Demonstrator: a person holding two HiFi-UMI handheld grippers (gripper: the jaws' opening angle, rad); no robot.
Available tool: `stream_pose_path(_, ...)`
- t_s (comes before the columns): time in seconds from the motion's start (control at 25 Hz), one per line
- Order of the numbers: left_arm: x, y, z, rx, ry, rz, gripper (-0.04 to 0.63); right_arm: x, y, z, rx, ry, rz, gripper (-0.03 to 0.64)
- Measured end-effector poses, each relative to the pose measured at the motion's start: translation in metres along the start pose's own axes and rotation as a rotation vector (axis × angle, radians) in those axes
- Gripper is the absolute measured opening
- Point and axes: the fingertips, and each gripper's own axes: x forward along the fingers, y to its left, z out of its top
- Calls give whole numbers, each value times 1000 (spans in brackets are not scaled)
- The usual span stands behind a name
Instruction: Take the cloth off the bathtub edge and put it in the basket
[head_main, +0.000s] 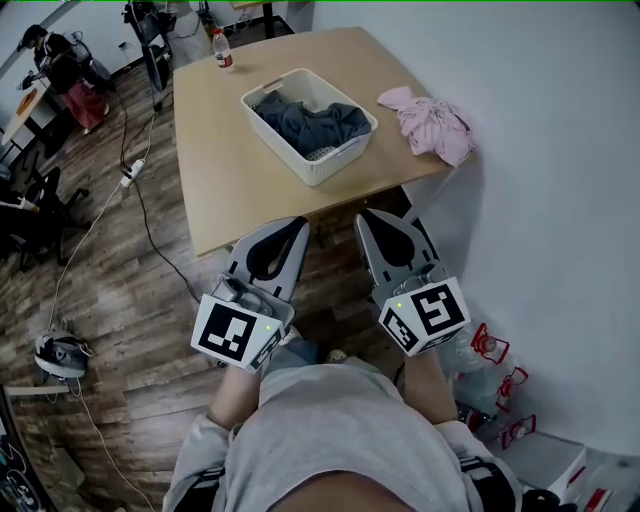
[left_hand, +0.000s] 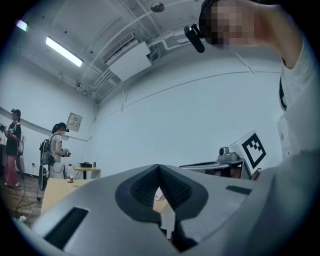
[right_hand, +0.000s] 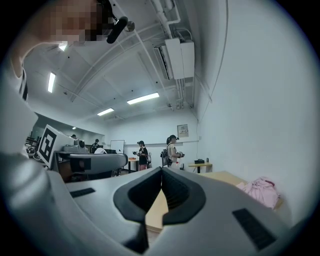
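Observation:
A pink cloth (head_main: 432, 125) lies crumpled on the right corner of the wooden table (head_main: 225, 170); the right gripper view also shows the pink cloth (right_hand: 260, 191) at the table's right end. A white basket (head_main: 318, 166) stands mid-table with a dark blue-grey cloth (head_main: 312, 125) inside. My left gripper (head_main: 300, 222) and right gripper (head_main: 365, 214) hang side by side in front of the table's near edge, well short of both cloths. Both are shut with nothing in them. The left gripper's (left_hand: 159, 167) jaws meet at the tips, as do those of the right gripper (right_hand: 161, 171).
A bottle (head_main: 222, 50) stands at the table's far left corner. A white wall (head_main: 560, 200) runs close along the right. Cables (head_main: 120, 200) trail over the wooden floor at left. Small red-and-white items (head_main: 500, 370) lie by the wall. People (right_hand: 172, 150) stand at the room's far end.

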Motion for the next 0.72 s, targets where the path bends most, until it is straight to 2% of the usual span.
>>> stream_pose_path(0.36,-11,-36,-2,3,3,-12,-5,-35,9,-2,-9,-16,19,9)
stream_pose_path(0.72,-15,-48,4,15,-1,-3,-3,-48,13,0,-12,-24,38,11)
